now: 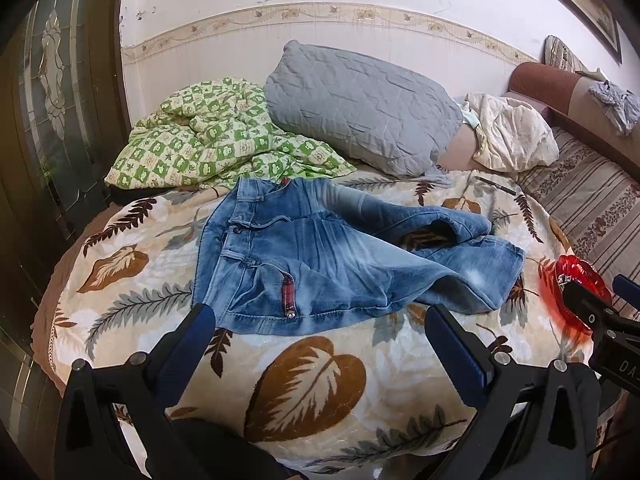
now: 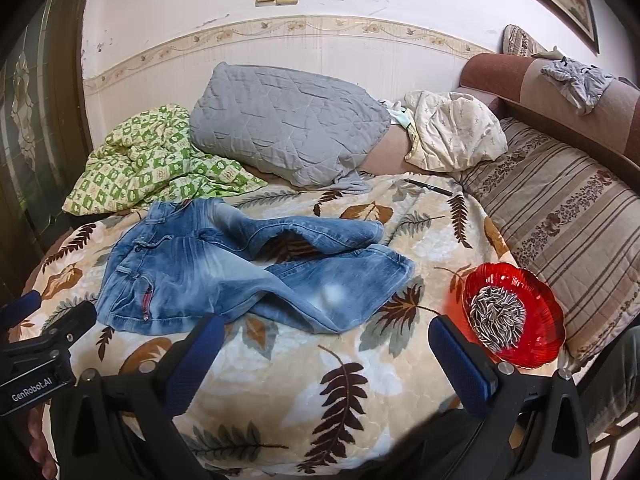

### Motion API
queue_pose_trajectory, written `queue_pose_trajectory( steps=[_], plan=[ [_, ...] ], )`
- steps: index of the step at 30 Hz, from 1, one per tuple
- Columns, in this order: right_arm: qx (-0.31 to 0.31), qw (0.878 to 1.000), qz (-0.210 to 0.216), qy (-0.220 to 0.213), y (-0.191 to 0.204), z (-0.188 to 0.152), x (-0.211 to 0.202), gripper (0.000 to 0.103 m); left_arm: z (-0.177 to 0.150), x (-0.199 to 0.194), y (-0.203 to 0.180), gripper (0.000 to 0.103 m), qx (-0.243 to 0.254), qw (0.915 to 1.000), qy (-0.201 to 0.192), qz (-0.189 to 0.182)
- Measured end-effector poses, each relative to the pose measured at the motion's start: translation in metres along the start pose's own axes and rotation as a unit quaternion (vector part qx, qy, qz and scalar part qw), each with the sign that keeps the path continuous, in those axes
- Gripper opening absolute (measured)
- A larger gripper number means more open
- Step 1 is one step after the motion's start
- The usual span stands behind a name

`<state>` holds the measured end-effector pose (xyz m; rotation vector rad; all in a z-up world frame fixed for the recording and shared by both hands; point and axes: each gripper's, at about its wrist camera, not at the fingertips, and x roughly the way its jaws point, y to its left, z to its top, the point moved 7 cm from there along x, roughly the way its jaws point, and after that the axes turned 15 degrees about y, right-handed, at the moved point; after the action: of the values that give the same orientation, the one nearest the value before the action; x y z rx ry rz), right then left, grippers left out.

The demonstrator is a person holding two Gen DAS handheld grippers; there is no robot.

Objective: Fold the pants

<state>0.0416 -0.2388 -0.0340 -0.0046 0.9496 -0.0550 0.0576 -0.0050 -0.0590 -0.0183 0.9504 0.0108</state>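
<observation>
While both tools hover above the near edge of the bed, neither one touches the cloth. The left gripper (image 1: 320, 320) has its two blue-padded fingers spread wide apart, with nothing between them, and the right gripper (image 2: 326, 332) is spread in the same way and is also empty. Under them lies the cream plush blanket with brown and grey leaf pattern (image 1: 312, 384), bare in its nearest part.

Just beyond the fingertips lie the faded blue denim pants (image 1: 320, 256), flat but crumpled on the blanket. Their long axis runs across the view, from left to right: the waistband with its belt loops is at the left end and the two leg hems are at the right end. The legs are parted, so a patch of blanket shows between them. In the left wrist view the left finger stands just before the waist corner; in the right wrist view the hem of the nearer leg lies between the two fingers. I judge therefore that the left gripper is nearer to the waist and the right gripper nearer to the hems.

To the right of the hems, close to the right gripper, stands a red glass bowl of striped sunflower seeds (image 2: 536, 280), which a wide sweep could knock. Farther back rest a grey quilted pillow (image 1: 360, 104) and a green checked quilt (image 1: 208, 132).
</observation>
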Motion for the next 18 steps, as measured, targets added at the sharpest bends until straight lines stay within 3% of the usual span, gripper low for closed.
queue_pose_trajectory(
  steps=[18],
  plan=[
    [-0.004,1.000,-0.003,0.002,0.0010,-0.0019,0.0030,0.103,-0.0015,0.0043,-0.0010,0.103,0.002,1.0000,0.005,0.001]
  ],
)
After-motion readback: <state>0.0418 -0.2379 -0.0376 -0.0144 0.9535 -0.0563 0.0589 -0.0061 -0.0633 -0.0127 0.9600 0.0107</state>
